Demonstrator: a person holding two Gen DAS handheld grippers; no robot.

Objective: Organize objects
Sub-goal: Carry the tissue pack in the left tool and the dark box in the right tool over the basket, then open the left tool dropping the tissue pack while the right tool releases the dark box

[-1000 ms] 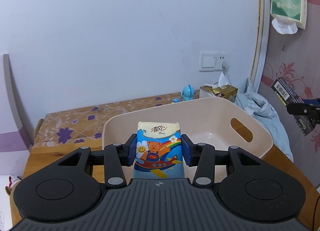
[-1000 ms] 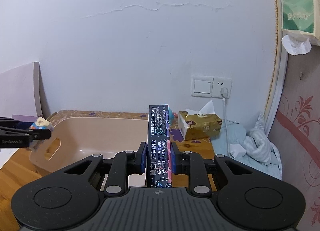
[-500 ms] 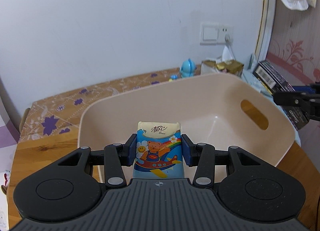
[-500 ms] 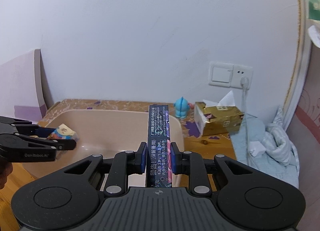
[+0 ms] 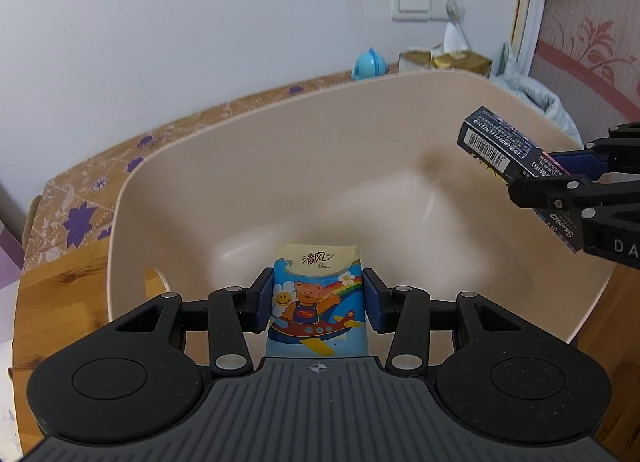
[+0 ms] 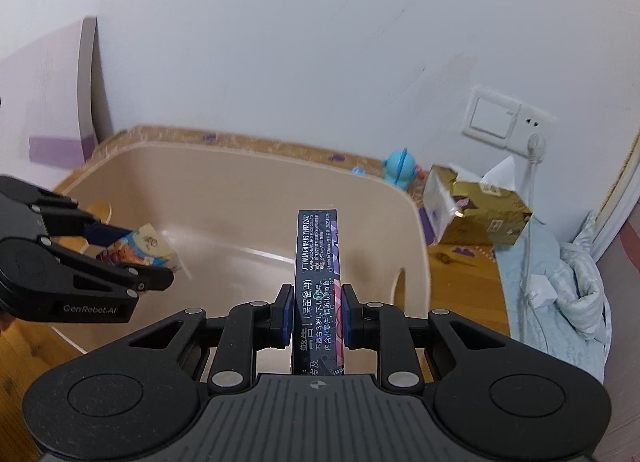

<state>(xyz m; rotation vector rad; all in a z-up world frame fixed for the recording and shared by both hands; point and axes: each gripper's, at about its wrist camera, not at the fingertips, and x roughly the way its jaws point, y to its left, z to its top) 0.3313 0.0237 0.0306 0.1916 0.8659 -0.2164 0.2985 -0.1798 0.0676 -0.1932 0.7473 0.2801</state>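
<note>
Both grippers (image 5: 318,302) (image 6: 316,316) tilt down over the basin (image 5: 248,166).

A home room is showing here: beside the wall socket (image 6: 508,120), a tissue box (image 6: 480,218), a blue toy (image 6: 400,170) and crumpled bedding (image 6: 568,294) are lying.

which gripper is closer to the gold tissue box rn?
Right. The right gripper, shut on the dark box, hangs over the beige tub's end nearest the gold tissue box. The left gripper, holding the tissue pack, is over the opposite end.
</note>
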